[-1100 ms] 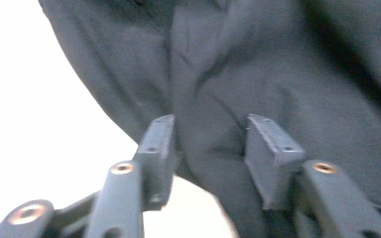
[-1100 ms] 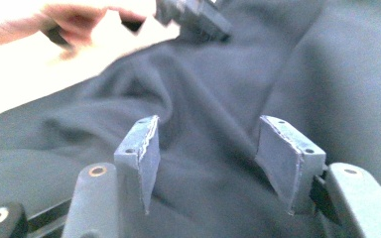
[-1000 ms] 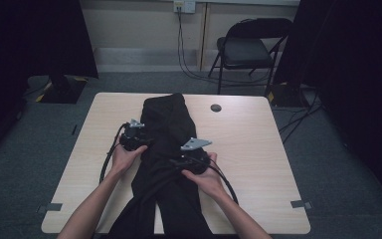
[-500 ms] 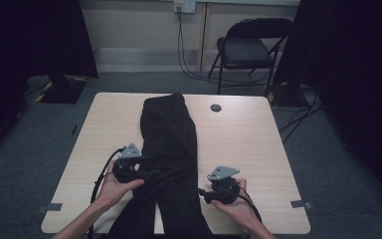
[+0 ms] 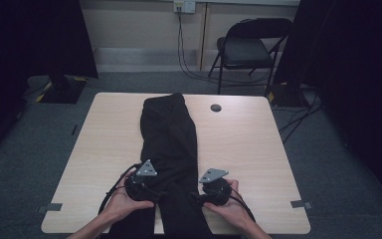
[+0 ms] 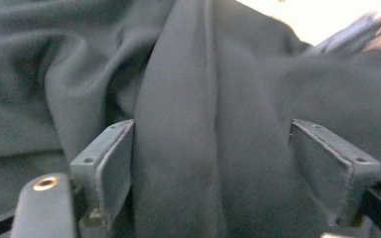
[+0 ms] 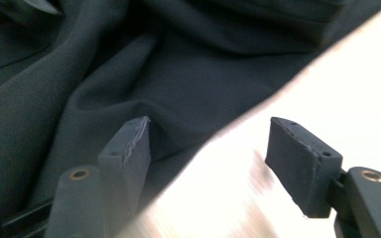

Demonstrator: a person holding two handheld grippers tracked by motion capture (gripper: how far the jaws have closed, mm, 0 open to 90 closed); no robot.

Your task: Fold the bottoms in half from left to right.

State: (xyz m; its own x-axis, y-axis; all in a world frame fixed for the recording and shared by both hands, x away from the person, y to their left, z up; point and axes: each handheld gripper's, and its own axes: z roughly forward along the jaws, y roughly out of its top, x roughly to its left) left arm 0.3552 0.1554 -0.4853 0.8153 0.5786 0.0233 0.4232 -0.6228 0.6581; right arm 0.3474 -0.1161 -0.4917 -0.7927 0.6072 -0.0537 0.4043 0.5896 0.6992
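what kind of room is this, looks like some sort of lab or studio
Probably a recording studio or lab rather than a home: a plain wooden table stands on grey carpet, dark curtains hang at both sides, and a folding chair sits by a wall socket with cables. A dark garment lies on the table.

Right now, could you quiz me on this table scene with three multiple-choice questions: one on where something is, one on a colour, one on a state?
1. Where does the black garment lie on the table?
A. down the middle
B. along the right edge
C. on the chair

2. What colour is the tabletop?
A. dark green
B. light wood
C. red

3. How do the left hand-held gripper's jaws stand?
A. clamped on a cup
B. apart, with cloth between them
C. folded away

Answers: 1 A, the high view shows it running lengthwise along the centre. 2 B, pale wood grain shows around the cloth. 3 B, the left gripper view shows the jaws wide, a fold between.
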